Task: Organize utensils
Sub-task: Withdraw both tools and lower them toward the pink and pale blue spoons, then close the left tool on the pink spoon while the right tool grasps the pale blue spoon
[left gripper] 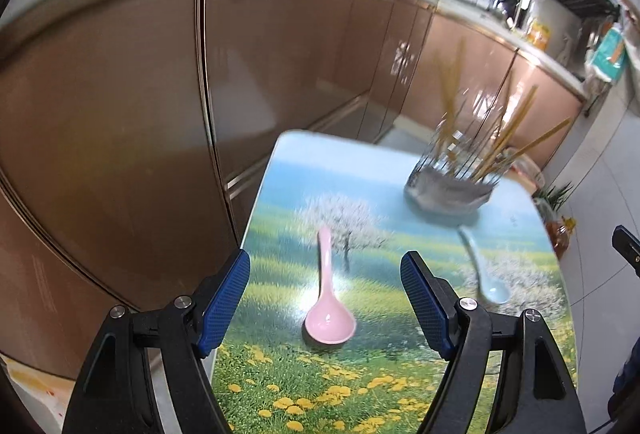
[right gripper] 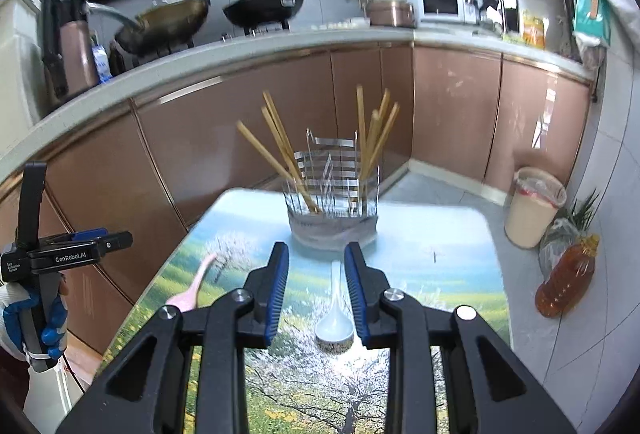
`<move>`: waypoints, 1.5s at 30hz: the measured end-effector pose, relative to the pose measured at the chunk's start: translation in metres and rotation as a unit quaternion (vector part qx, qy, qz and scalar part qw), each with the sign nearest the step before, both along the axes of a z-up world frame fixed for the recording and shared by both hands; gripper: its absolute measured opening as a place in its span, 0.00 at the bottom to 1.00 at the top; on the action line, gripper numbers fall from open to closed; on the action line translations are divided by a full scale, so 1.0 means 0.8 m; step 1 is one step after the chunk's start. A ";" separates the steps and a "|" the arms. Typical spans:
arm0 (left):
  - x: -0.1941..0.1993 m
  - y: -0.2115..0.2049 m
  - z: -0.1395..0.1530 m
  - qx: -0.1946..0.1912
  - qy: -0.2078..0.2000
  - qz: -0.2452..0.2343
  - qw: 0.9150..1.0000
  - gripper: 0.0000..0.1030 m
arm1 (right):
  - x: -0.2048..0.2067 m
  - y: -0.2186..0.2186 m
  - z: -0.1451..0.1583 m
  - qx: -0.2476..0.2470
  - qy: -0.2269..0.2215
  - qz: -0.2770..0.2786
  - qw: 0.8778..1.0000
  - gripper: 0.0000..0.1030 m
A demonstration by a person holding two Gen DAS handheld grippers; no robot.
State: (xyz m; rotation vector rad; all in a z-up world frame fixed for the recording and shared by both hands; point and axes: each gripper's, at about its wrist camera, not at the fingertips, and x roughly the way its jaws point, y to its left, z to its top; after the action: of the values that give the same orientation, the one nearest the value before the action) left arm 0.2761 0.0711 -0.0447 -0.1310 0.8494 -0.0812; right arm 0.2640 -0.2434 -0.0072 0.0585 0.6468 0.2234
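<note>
The tabletop (right gripper: pixel 440 234) carried a printed picture of a meadow with blossoming trees and stood beside brown kitchen cabinets (right gripper: pixel 248 138). A pink spoon (left gripper: pixel 329 308) lay between the spread fingers of the left gripper (left gripper: pixel 326 266), untouched. A pale spoon (right gripper: pixel 335 318) lay between the half-parted fingers of the right gripper (right gripper: pixel 317 254), not grasped. Behind the spoons stood a wire holder (right gripper: pixel 333 210) with chopsticks (right gripper: pixel 280 146).

The left gripper (left gripper: pixel 325 266) points down at the table (left gripper: pixel 400 162), jaws wide and empty. The right gripper (right gripper: pixel 316 266) tilts down beside it, jaws narrowly parted, empty.
</note>
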 end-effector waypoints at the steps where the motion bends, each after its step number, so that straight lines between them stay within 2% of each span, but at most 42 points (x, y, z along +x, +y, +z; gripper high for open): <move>1: 0.004 0.002 -0.005 0.000 0.005 0.002 1.000 0.75 | 0.005 0.000 -0.009 -0.001 0.007 -0.001 1.000 0.27; 10: 0.041 0.000 -0.057 0.007 0.025 0.013 1.000 0.75 | 0.063 0.000 -0.083 0.001 0.066 -0.005 0.998 0.27; 19: 0.073 -0.008 -0.103 0.005 0.052 0.006 0.999 0.75 | 0.112 0.020 -0.134 -0.018 0.114 0.010 0.993 0.27; 22: 0.083 -0.007 -0.115 0.003 0.061 0.006 0.998 0.75 | 0.126 0.027 -0.148 -0.022 0.127 0.015 0.991 0.32; 33: 0.111 -0.013 -0.145 0.016 0.089 -0.005 0.996 0.75 | 0.168 0.042 -0.184 -0.035 0.175 0.027 0.984 0.32; 45: 0.127 -0.028 -0.163 0.040 0.116 -0.019 0.992 0.74 | 0.182 0.037 -0.211 -0.051 0.209 0.023 0.976 0.32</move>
State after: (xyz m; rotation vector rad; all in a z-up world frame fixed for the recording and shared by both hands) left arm 0.3774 0.0485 -0.1751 -0.0488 1.0854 -0.0673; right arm 0.4097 -0.2140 -0.1762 -0.0096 1.0784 0.2235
